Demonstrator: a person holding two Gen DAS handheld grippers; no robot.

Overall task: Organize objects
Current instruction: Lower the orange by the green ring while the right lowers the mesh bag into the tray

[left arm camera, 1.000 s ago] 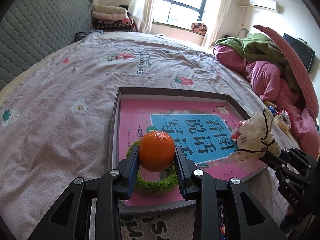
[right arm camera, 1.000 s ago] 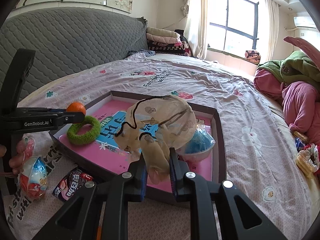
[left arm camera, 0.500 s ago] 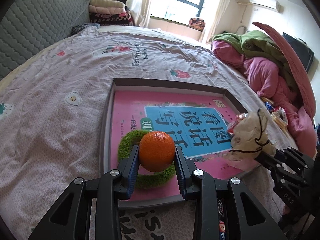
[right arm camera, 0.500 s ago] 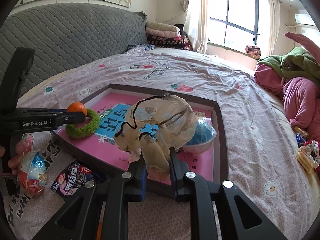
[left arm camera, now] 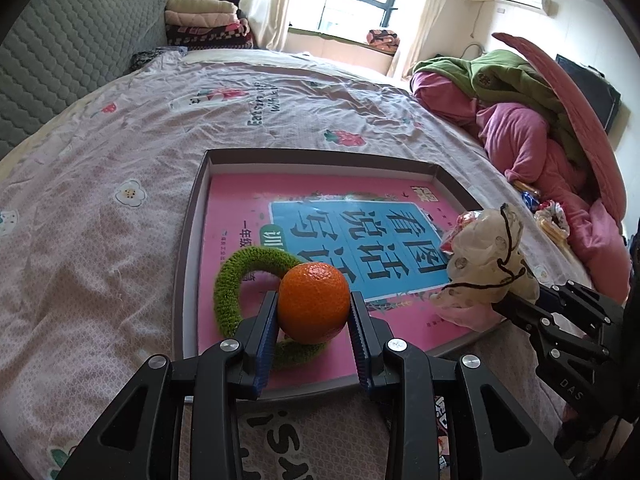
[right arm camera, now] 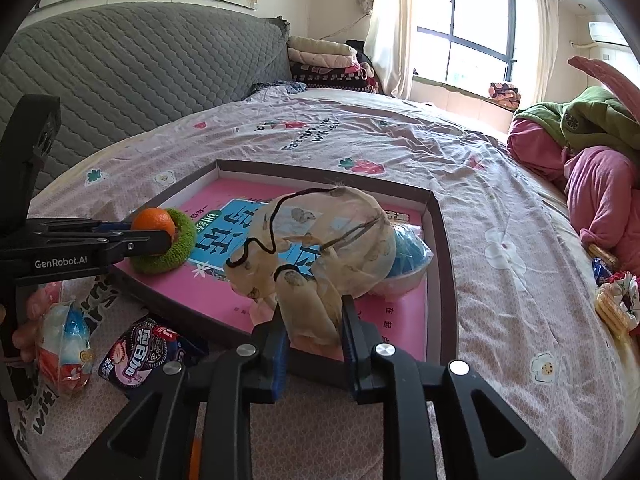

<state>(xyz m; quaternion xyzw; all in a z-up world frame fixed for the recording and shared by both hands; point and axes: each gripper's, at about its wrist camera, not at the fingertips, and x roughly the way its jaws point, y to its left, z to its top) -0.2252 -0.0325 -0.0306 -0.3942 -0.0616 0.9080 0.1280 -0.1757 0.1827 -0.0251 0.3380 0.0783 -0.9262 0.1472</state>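
Note:
My left gripper (left arm camera: 313,308) is shut on an orange (left arm camera: 313,306) and holds it just above the near left part of a shallow brown box (left arm camera: 188,240) with a pink book inside. A green fuzzy ring (left arm camera: 236,276) lies in the box under the orange. My right gripper (right arm camera: 312,320) is shut on a beige drawstring cloth pouch (right arm camera: 320,240) over the box's near edge (right arm camera: 444,240). The orange (right arm camera: 154,222) and green ring (right arm camera: 176,248) also show in the right wrist view. A blue-and-white wrapped item (right arm camera: 408,258) lies in the box behind the pouch.
The box sits on a bed with a pink floral sheet (left arm camera: 100,220). Snack packets (right arm camera: 138,356) and a wrapped toy (right arm camera: 64,344) lie on the sheet in front of the box. Piled pink and green bedding (left arm camera: 532,128) is at the right, with small items (right arm camera: 612,300) beside it.
The left gripper with the orange has shifted right, so the green ring now sits to its left. The right gripper with the pouch has moved in and lowered over the box's near edge.

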